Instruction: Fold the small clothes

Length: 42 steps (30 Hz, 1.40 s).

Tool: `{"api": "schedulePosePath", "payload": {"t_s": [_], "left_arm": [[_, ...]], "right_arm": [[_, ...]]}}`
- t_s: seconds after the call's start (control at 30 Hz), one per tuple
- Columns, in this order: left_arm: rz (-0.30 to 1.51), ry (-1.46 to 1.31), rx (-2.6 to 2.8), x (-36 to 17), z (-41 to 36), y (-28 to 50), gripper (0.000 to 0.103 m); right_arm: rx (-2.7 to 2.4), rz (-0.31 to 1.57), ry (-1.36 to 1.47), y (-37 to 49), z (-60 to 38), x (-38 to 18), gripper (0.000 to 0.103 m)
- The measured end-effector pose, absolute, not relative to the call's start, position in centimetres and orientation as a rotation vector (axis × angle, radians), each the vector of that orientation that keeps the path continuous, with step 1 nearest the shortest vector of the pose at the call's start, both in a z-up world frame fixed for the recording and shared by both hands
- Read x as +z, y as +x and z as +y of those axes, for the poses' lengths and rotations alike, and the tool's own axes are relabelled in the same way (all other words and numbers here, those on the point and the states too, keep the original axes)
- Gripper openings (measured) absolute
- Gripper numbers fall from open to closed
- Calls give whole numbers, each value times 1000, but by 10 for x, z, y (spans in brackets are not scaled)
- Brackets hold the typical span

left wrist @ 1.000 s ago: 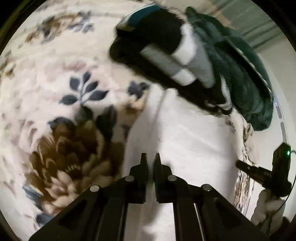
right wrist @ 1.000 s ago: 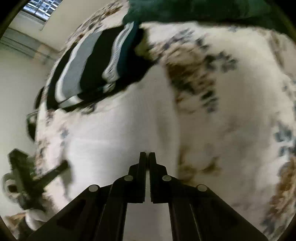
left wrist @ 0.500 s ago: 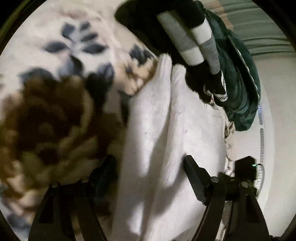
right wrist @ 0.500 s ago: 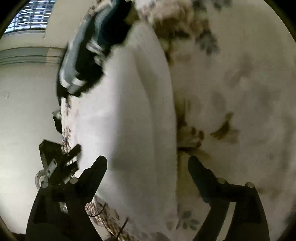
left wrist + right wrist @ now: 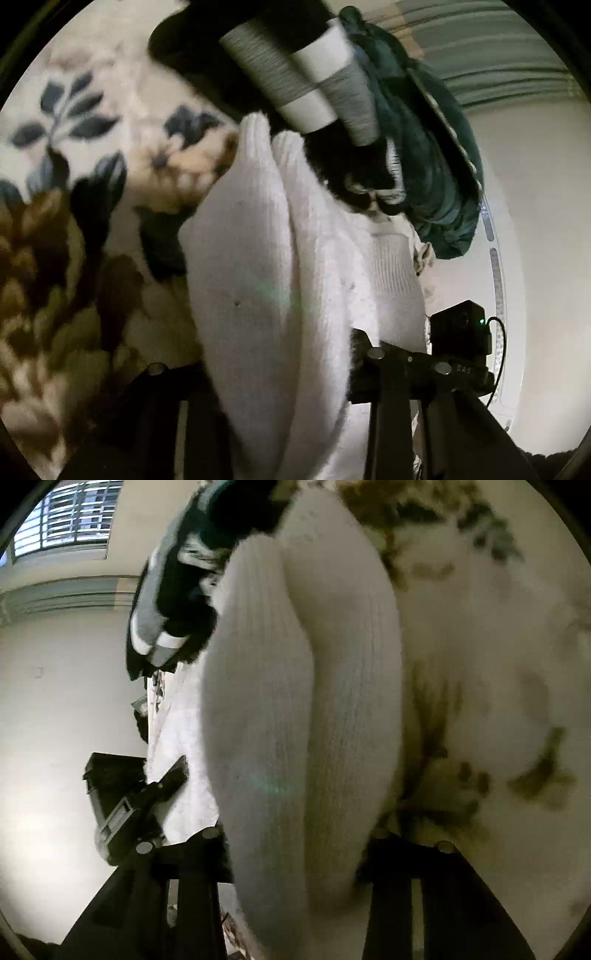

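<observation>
A white ribbed knit garment (image 5: pixel 266 280) lies folded in two thick layers on a floral blanket (image 5: pixel 74 229). My left gripper (image 5: pixel 258 373) is open, its jaws wide apart on either side of the garment's near end. My right gripper (image 5: pixel 295 845) is open too and straddles the opposite end of the same white garment (image 5: pixel 303 709). Each gripper shows in the other's view: the right gripper (image 5: pixel 458 347) at right, the left gripper (image 5: pixel 140 805) at left.
A black garment with grey and white stripes (image 5: pixel 295 81) lies just beyond the white one. A dark green garment (image 5: pixel 424 155) lies behind it. A pale wall (image 5: pixel 55 709) and a barred window (image 5: pixel 62 520) are beyond the bed edge.
Both grippers were shut a second ago and have opened wide. Both have moved closer and lower, so the white garment now sits between each pair of jaws.
</observation>
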<state>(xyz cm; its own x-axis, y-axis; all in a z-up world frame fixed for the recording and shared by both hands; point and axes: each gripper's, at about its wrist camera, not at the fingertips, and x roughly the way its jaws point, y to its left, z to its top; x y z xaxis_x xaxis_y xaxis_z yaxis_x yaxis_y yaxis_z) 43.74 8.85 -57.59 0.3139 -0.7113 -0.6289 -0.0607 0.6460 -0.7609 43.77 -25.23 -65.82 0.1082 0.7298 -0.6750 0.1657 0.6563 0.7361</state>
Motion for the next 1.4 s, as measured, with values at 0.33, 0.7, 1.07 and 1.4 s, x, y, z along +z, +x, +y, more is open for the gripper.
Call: {"api": "schedulePosePath", "payload": {"t_s": [0.33, 0.7, 1.07, 1.4], "left_arm": [[1104, -760, -573, -434, 100, 460, 29], [1035, -672, -547, -382, 130, 629, 29], [1217, -581, -448, -488, 148, 706, 36], [1139, -364, -259, -470, 161, 669, 39]], "right_arm": [[493, 1293, 772, 434, -249, -518, 40], [501, 1130, 756, 592, -213, -434, 40], [340, 1310, 754, 726, -191, -569, 59], [132, 1230, 430, 676, -199, -516, 66]]}}
